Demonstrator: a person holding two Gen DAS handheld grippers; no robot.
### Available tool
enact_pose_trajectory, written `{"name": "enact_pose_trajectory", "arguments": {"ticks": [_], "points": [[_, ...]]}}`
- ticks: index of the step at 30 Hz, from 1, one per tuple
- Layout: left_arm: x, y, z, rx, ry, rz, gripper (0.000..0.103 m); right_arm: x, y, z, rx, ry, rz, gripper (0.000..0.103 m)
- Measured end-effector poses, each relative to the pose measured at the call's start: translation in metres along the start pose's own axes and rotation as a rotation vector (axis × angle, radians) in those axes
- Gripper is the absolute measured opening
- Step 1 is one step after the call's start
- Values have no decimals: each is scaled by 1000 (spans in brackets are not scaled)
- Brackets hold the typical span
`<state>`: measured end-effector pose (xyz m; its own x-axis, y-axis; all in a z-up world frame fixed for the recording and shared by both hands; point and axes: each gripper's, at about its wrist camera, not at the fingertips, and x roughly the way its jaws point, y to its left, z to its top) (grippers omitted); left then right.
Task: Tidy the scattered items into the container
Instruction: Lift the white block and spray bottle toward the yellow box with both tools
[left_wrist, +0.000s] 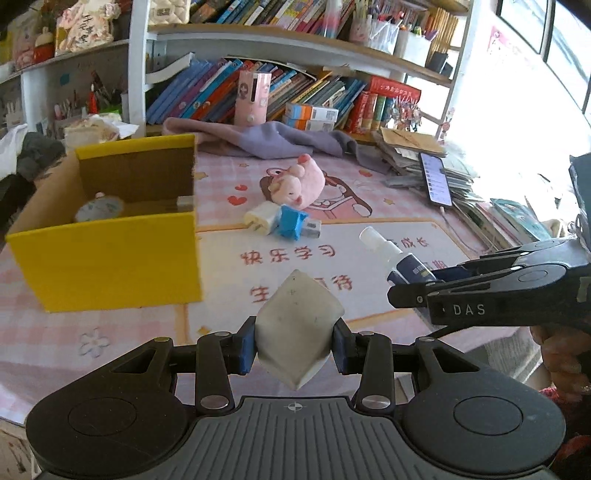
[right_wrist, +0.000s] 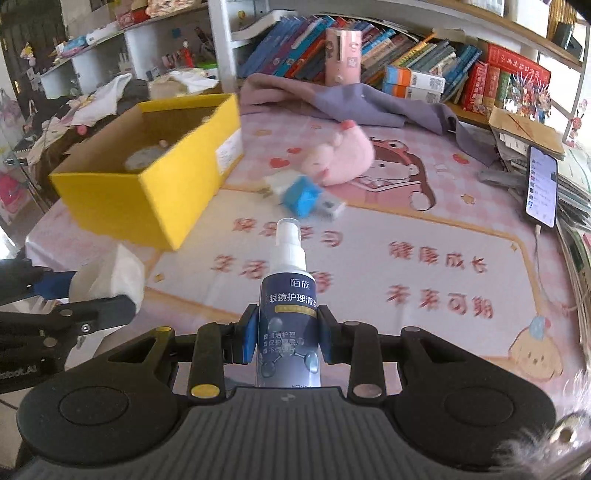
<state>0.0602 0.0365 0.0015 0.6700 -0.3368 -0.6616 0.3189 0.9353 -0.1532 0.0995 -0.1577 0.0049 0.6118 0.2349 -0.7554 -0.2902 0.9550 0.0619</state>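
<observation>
My left gripper (left_wrist: 294, 349) is shut on a white tissue pack (left_wrist: 297, 328), held above the pink mat to the right of the yellow box (left_wrist: 107, 258). My right gripper (right_wrist: 287, 338) is shut on a spray bottle (right_wrist: 289, 295) with a dark blue label and white nozzle. In the left wrist view that bottle (left_wrist: 399, 258) pokes out of the right gripper at the right edge. The box (right_wrist: 155, 192) holds a round pale item (left_wrist: 99, 208). On the mat lie a pink plush toy (left_wrist: 301, 182), a white charger (left_wrist: 262, 218) and a blue block (left_wrist: 291, 221).
A purple cloth (left_wrist: 266, 138) lies at the back below shelves of books. A phone (right_wrist: 542, 186) leans on a stack of papers at the right. A pink cylinder (left_wrist: 253, 98) stands among the books. Clothes pile up left of the box.
</observation>
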Motion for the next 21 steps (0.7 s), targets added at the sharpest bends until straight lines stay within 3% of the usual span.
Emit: {"name": "enact_pose_trajectory", "arguments": {"ticks": [11,21], "points": [[-53,42,-27,20,-36,-17,38,-28,89,-24,-13,-15,12,31],[-93,90,-54,-107,-76,89,38,-22,155,-15,-133,-3,97,30]]}}
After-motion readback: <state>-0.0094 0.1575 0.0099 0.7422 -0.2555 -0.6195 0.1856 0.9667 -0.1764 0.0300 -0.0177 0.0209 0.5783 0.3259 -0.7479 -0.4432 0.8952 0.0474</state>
